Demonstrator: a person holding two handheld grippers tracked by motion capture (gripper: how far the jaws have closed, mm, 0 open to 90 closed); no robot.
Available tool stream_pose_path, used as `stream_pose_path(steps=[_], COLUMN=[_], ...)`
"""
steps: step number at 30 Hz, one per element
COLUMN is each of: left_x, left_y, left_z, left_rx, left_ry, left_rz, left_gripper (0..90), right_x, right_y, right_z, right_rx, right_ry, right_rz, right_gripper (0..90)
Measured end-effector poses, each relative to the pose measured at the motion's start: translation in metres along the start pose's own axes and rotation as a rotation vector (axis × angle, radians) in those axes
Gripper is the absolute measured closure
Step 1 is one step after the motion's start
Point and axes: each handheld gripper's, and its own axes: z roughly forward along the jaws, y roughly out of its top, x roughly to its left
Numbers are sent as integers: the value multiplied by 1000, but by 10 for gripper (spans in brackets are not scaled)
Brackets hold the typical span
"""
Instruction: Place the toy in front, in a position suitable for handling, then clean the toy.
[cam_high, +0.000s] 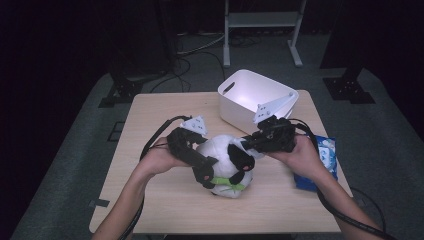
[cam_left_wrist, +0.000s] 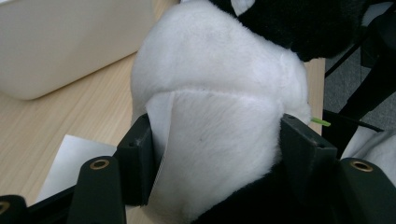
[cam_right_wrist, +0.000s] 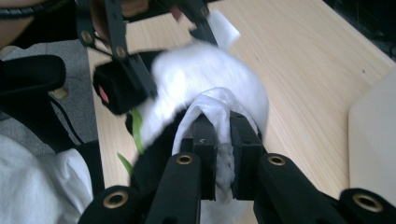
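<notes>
On table (cam_high: 150, 112), both grippers clamp plush panda (cam_high: 222, 150).

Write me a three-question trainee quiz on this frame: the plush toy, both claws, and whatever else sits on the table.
1. True or false: the left claw has its jaws spread around the panda plush.
2. What is the right claw pinching? A) the bin's rim B) a fold of the plush's white fabric C) the blue packet
3. Fill in: the white bin stands at the table's ____ edge, beyond the plush.

Key:
1. True. The jaws sit on either side of the toy's white body.
2. B. The jaws are nearly shut on a bunched white fold.
3. Far. The blue packet lies near the right edge, by the person's right hand.
</notes>
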Motion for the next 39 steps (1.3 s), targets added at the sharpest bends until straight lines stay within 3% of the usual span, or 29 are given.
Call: stream_pose_path(steps=[7,14,19,26,32,39], left_x=[-3,1,7,14,18,21], left_y=[10,10,10,-3,-17,-30], left_z=[8,12,3,-19,-31,-32], left_rx=[-4,-25,-62,-124,-153,-156], left_ry=[-2,-16,-33,-48,-28,-22], left_rz=[5,-34,-53,-75,-86,-107], left_gripper=[350,287,255,212,193,179], right_x=[8,3,-1,-11,-13,-14], right_y=[12,4,0,-6,-9,-16], right_z=[11,19,21,22,21,17], right_rx=[44,86,94,86,98,88], right_ry=[-9,-21,-16,-16,-18,-18], right_rz=[-53,-46,-29,4,6,20], right_gripper=[825,825,825,826,825,826])
